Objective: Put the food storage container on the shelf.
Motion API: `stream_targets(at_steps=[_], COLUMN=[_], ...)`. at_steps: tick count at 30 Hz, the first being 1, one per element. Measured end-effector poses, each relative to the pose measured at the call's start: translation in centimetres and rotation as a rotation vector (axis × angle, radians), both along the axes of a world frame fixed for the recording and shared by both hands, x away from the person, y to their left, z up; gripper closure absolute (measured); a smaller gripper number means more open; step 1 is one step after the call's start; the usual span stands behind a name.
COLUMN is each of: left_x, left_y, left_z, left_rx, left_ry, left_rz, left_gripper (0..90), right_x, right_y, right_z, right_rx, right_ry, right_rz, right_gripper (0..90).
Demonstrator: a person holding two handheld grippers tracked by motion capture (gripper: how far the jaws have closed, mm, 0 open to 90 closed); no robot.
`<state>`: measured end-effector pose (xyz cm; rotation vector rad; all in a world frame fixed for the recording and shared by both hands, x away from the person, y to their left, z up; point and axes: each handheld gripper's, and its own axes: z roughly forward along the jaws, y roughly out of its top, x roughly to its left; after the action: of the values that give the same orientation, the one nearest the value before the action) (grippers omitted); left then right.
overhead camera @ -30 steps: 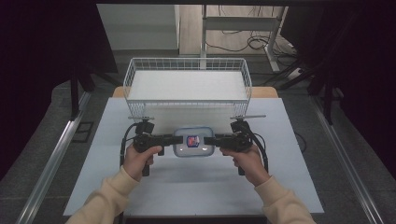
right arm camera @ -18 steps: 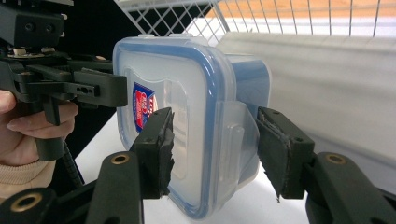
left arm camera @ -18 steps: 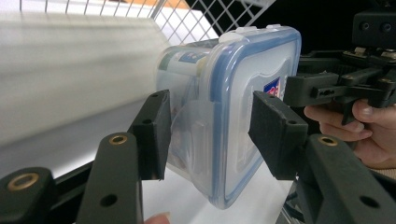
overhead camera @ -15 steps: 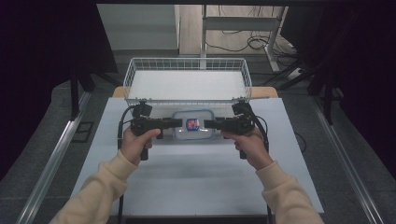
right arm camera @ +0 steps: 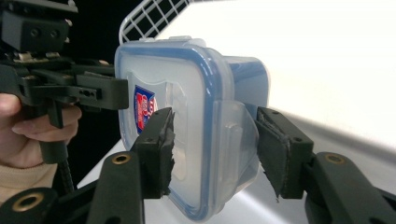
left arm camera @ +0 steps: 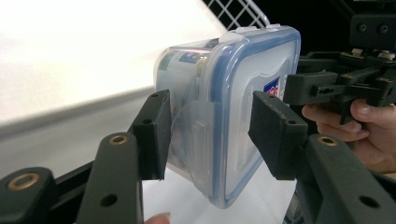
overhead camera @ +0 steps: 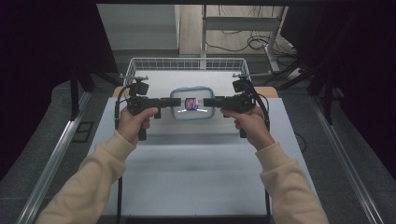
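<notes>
High view: clear lidded container (overhead camera: 190, 102), blue-sealed, held aloft before the wire basket (overhead camera: 187, 63), left hand-held gripper (overhead camera: 173, 101) and right hand-held gripper (overhead camera: 209, 102) each clamped on an end latch; rigid, likely light, smooth plastic, slip-prone.

Dark room, grey floor (overhead camera: 56, 140) (cables (overhead camera: 238, 44) beyond)

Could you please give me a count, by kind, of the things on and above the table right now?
Clear lidded food box, held between both grippers: 1
White wire basket: 1
Hand-held grippers, left and right: 2
Total: 4
</notes>
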<state>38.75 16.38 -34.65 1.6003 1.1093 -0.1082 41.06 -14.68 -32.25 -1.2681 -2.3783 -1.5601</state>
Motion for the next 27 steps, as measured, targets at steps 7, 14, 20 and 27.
stream_targets(at_steps=[7,14,20,27], left_x=[2.1,4.4,6.2,8.6], left_y=[0.3,0.5,0.5,0.9], left_z=[1.0,3.2,3.9,3.0], left_rx=[-0.009,0.013,0.016,0.029], left_ry=[0.02,0.02,0.036,0.085], left_rz=[0.005,0.003,0.003,-0.015], left_gripper=[49.9,49.8,49.1,48.7], right_x=[2.2,4.3,5.8,8.0], right_y=[0.2,0.3,0.6,0.9], right_z=[1.1,2.4,3.4,2.8], right_rx=[0.024,0.047,0.045,0.029], right_ry=[0.008,0.013,0.023,0.054], right_rz=[-0.007,-0.015,-0.028,-0.042], right_gripper=[48.7,48.6,48.5,48.2])
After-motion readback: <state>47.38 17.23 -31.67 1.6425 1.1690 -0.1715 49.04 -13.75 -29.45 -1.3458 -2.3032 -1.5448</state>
